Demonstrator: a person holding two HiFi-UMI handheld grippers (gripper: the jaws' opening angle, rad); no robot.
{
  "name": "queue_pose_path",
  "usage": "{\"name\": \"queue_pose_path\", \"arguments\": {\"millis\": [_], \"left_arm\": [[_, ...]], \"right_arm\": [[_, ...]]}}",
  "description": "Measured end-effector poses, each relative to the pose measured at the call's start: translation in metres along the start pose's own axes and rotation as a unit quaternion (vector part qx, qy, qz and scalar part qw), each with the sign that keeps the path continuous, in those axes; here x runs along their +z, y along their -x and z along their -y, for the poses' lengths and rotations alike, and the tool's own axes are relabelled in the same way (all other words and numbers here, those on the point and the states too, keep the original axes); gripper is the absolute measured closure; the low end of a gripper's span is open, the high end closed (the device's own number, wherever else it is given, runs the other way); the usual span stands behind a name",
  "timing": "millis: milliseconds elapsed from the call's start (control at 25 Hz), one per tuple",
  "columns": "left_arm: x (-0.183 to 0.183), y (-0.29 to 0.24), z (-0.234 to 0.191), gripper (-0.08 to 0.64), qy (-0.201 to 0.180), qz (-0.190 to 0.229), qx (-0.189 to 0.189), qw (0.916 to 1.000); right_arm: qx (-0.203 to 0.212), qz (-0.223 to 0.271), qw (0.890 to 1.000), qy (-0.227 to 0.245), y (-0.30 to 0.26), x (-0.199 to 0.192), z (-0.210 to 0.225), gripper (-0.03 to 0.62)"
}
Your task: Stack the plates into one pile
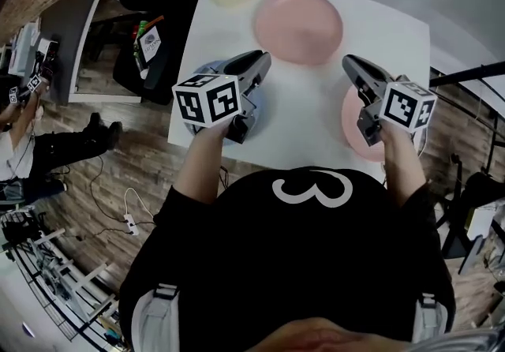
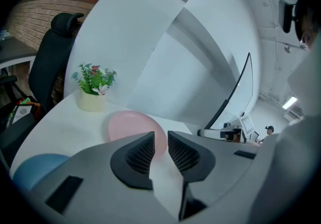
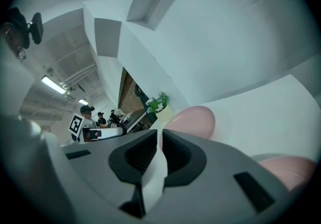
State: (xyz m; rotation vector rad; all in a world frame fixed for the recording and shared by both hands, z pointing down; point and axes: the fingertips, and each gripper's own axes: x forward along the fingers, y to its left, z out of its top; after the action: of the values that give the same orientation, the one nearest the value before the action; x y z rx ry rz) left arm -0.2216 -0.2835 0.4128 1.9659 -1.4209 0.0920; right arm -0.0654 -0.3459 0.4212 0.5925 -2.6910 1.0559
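Between the jaws of the left gripper [image 2: 160,141], which stand slightly apart, and of the right gripper [image 3: 159,140], pressed together, nothing is held (both hang above the white table [image 1: 394,35]). Outward lie three separate plates: a blue plate [image 2: 35,168] below the left gripper, a near pink plate [image 3: 291,168] beside the right, and a far pink plate [image 1: 298,25] beyond both. No plate rests on another, so I judge the whole stacking still to do.

pink plate [image 1: 298,26] looking smooth, satin | table [image 1: 316,102] looking smooth matt white | floor [image 1: 118,177] showing wood-grain planks | wall [image 2: 37,14] showing rough brick | left gripper [image 2: 160,140] pads [image 2: 142,153] looking ribbed, matt
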Motion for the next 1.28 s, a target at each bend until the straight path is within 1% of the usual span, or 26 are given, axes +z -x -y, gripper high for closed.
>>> {"name": "queue_pose_path", "arguments": {"millis": [120,200,360,440,520,600,640,680,720,840,1000,1120,1280], "left_arm": [[0.002,-0.021,-0.011,0.431,-0.007,-0.014,-0.003,0.9999],[0.003,-0.032,-0.021,0.414,-0.009,-0.021,0.005,0.9997],[0.009,-0.05,-0.048,0.391,-0.003,-0.027,0.026,0.9993],[0.008,-0.059,-0.064,0.367,-0.001,-0.039,0.043,0.9983],[0.003,-0.067,-0.081,0.328,0.006,-0.054,0.063,0.9966],[0.0,-0.076,-0.097,0.319,0.012,-0.063,0.081,0.9947],[0.0,-0.08,-0.103,0.316,0.013,-0.067,0.089,0.9937],[0.0,-0.084,-0.108,0.314,0.012,-0.071,0.096,0.9928],[-0.002,-0.089,-0.113,0.311,0.011,-0.076,0.102,0.9918],[-0.011,-0.099,-0.126,0.307,0.014,-0.094,0.121,0.9881],[-0.021,-0.105,-0.136,0.307,0.042,-0.1,0.133,0.9853],[-0.025,-0.109,-0.142,0.307,0.045,-0.107,0.136,0.984],[-0.029,-0.114,-0.148,0.307,0.048,-0.113,0.138,0.9828]], "right_arm": [[0.0,-0.005,1.0,0.001,-0.015,0.004,0.016,0.565],[-0.003,-0.008,1.0,0.002,-0.023,0.006,0.025,0.565],[-0.01,-0.003,1.0,-0.01,-0.04,0.012,0.044,0.565],[-0.024,-0.003,1.0,-0.009,-0.047,0.015,0.057,0.563],[-0.041,-0.01,0.999,-0.008,-0.052,0.016,0.069,0.561],[-0.052,-0.023,0.998,-0.01,-0.059,0.013,0.079,0.551],[-0.052,-0.031,0.998,-0.016,-0.063,0.01,0.084,0.533],[-0.052,-0.038,0.998,-0.023,-0.067,0.008,0.089,0.5],[-0.056,-0.043,0.997,-0.032,-0.069,0.005,0.095,0.485],[-0.075,-0.047,0.994,-0.064,-0.074,-0.002,0.112,0.485],[-0.101,-0.067,0.988,-0.092,-0.08,-0.014,0.129,0.485],[-0.111,-0.076,0.986,-0.103,-0.086,-0.017,0.136,0.482],[-0.123,-0.09,0.983,-0.103,-0.093,-0.021,0.144,0.462]]}}
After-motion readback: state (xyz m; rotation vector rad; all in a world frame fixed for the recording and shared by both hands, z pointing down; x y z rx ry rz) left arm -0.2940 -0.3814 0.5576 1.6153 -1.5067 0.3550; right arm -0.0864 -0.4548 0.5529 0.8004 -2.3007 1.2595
